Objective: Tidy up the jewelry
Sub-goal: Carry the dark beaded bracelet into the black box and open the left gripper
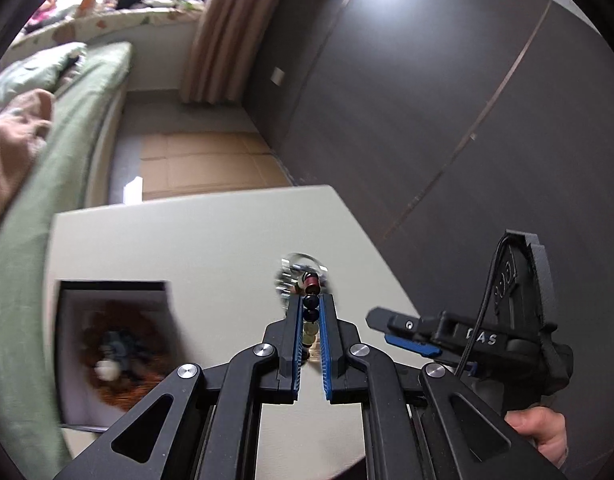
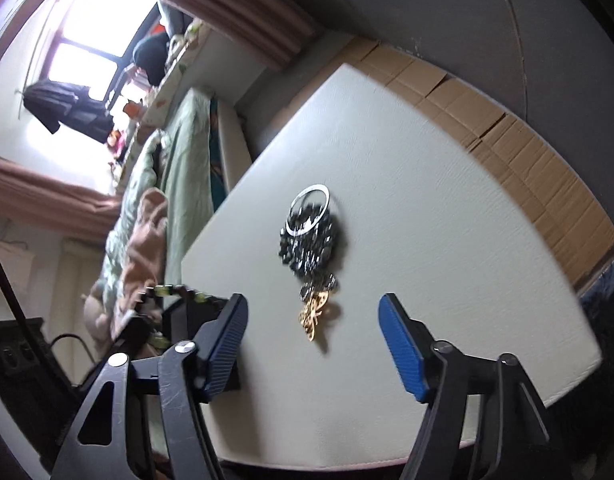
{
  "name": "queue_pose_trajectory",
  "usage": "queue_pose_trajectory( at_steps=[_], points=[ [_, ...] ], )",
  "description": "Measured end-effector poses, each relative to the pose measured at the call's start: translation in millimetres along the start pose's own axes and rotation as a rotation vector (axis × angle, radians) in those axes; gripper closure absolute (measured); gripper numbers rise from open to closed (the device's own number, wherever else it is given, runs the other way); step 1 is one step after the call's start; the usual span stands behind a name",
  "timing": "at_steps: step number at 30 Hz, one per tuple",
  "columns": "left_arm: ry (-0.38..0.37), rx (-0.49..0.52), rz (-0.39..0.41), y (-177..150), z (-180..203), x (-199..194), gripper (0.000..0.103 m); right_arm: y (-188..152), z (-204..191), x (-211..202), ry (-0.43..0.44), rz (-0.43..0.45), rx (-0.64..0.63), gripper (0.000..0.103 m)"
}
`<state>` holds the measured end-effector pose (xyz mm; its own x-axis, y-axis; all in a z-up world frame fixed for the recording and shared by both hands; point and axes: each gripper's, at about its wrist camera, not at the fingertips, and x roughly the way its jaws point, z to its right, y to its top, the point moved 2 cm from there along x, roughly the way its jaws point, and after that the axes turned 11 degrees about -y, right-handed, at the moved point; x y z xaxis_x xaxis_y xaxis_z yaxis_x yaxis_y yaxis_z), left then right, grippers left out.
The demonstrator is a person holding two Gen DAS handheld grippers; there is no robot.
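Observation:
My left gripper (image 1: 311, 301) is shut on a beaded bracelet (image 1: 311, 304) of dark blue, red and pale yellow beads, held above the pale tabletop (image 1: 211, 240). Beyond its tips a blurred jewelry pile (image 1: 301, 270) lies on the table. The right wrist view shows that pile as a silver bangle (image 2: 309, 209), a heap of dark beads (image 2: 309, 246) and a gold chain (image 2: 315, 316). My right gripper (image 2: 313, 322) is open just short of the gold chain, its pads touching nothing. The held bracelet (image 2: 167, 291) shows at the left edge of that view.
An open white box (image 1: 73, 360) holding other jewelry stands at the table's left. My right gripper (image 1: 379, 327) and a person's hand (image 1: 541, 428) are at the right. A bed with green bedding (image 1: 67, 128) flanks the table. Cardboard (image 2: 507, 140) covers the floor beyond.

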<state>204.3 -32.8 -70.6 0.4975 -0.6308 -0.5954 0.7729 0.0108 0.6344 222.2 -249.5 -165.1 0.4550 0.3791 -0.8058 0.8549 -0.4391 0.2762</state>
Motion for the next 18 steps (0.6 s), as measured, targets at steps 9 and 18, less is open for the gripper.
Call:
queue_pose_trajectory(
  at_steps=[9,18],
  points=[
    [0.039,-0.079,0.097,5.7,-38.5,-41.0,0.095,-14.1,-33.5,29.5,-0.109,-0.023,-0.090,0.050],
    [0.095,-0.165,0.125,-7.6,-72.5,-63.9,0.095,-17.6,-49.3,51.7,-0.216,-0.042,-0.139,0.056]
  ],
)
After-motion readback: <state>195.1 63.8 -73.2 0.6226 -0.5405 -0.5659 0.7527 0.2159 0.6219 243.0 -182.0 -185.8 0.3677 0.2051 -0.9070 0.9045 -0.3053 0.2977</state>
